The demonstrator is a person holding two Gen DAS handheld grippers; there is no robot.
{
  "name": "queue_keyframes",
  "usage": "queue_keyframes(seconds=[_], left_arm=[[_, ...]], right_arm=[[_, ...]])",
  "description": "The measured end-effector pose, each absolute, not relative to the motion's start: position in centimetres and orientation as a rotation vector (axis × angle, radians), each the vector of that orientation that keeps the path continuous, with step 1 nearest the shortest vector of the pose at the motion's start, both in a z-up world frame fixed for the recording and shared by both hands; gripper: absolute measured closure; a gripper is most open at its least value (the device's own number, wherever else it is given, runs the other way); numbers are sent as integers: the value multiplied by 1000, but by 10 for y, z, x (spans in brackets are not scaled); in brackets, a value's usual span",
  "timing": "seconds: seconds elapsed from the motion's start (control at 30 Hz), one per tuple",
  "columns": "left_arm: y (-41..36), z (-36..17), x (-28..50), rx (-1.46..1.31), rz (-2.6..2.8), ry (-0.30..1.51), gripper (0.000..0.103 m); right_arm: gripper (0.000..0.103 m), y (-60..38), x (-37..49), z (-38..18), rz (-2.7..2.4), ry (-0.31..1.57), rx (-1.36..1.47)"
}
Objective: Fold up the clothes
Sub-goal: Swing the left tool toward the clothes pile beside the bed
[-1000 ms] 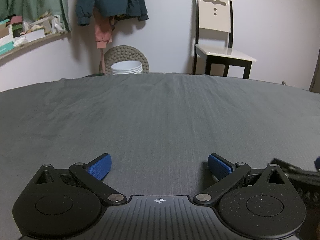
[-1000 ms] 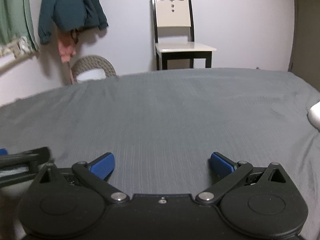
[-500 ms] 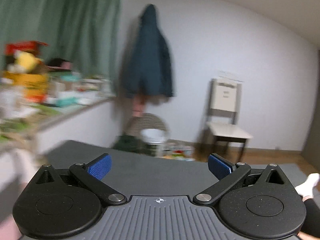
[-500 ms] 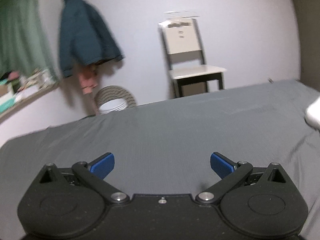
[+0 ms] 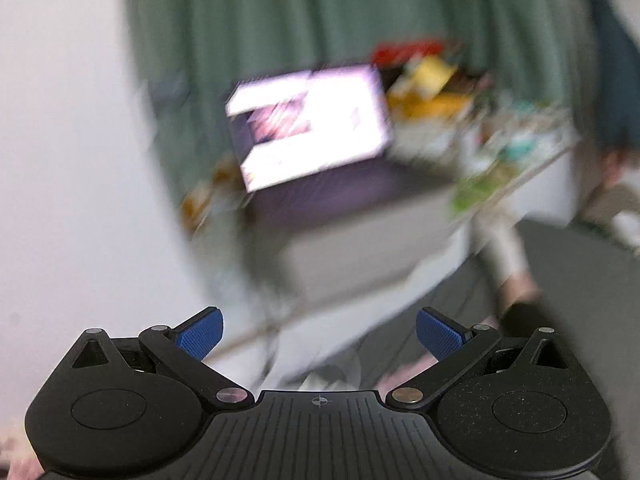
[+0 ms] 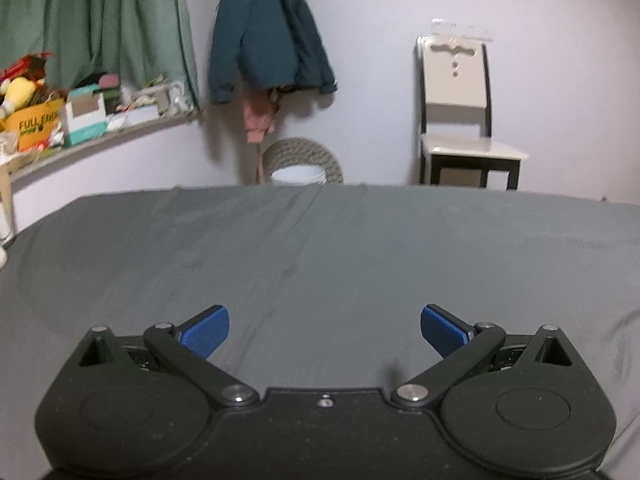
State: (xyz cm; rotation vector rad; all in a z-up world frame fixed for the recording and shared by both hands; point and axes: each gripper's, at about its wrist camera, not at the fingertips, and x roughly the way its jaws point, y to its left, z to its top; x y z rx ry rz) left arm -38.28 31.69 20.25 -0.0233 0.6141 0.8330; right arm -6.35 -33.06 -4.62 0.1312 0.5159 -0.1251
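My right gripper [image 6: 325,330] hovers open over a grey bed sheet [image 6: 320,248], with nothing between its blue pads [image 6: 206,330]. The sheet ahead of it lies flat and bare. My left gripper [image 5: 319,334] is open too and holds nothing; its view is heavily blurred and points off the bed toward a lit laptop screen [image 5: 308,124]. Just beyond its body, low in the frame, a pale crumpled bit of fabric [image 5: 332,376] and a pinkish patch [image 5: 400,376] show, too blurred to identify. No garment is clearly seen in either view.
A cluttered shelf [image 6: 96,120] runs along the left wall under a green curtain [image 6: 100,20]. A dark teal jacket [image 6: 268,32] hangs on the far wall. Behind the bed stand a cream chair [image 6: 460,120] and a woven basket with a white bucket [image 6: 300,168].
The left gripper has swung up and far to the left, from facing the bed to facing the laptop and shelf. The right gripper has risen and turned slightly left. Both stayed open.
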Motion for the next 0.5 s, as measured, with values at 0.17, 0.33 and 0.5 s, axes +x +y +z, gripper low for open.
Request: queue_keyframes(seconds=[0.17,0.33,0.5], left_arm=[[352,109,-390,-168,893,781,1],[376,47,-371,-122,1004,884,9],[406,20,-372,-164,1070,905,36]], right_arm=[[0,-329,-71,-51,-115,549,137],[0,-330,-80,-53,-111,567,139],[0,-325,-81,-57,-88,589,142]])
